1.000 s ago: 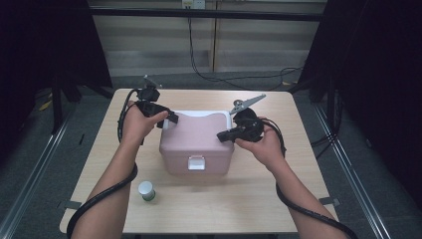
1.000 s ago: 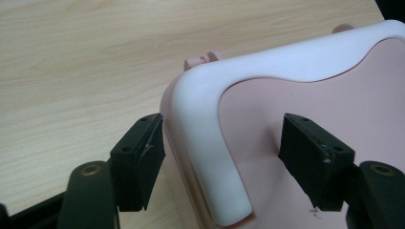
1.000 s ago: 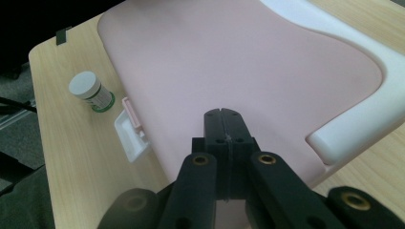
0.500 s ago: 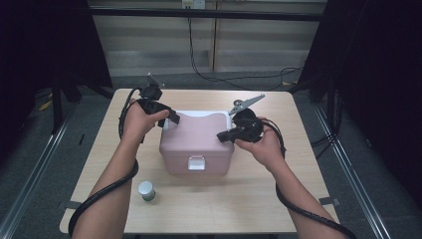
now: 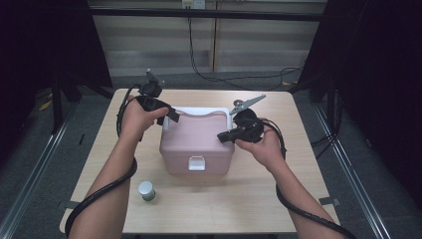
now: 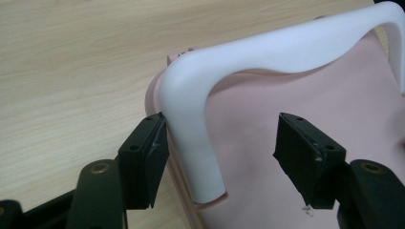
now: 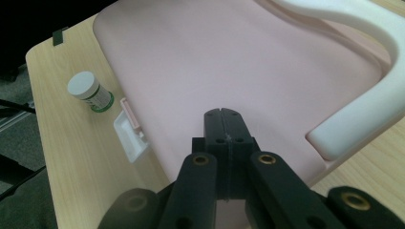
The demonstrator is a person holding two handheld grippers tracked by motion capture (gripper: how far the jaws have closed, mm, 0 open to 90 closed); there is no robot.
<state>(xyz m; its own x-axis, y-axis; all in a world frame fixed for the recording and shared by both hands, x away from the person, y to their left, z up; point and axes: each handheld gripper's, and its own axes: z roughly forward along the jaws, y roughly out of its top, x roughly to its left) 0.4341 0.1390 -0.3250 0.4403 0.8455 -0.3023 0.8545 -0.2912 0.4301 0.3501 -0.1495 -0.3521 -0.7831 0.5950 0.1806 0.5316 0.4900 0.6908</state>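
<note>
Tongs first: my left gripper (image 5: 168, 115) sits at the far left corner of the pink box (image 5: 196, 142), its jaws released and just closing a little around the left leg of the white handle (image 6: 196, 143). One pad touches that leg, the other stands apart. Right of it, my right gripper (image 5: 225, 136) is clenched on nothing, its tips over the box lid's right side. That box stands mid-table (image 5: 278, 199), with a small white-capped bottle (image 5: 147, 190) near its left front.
</note>
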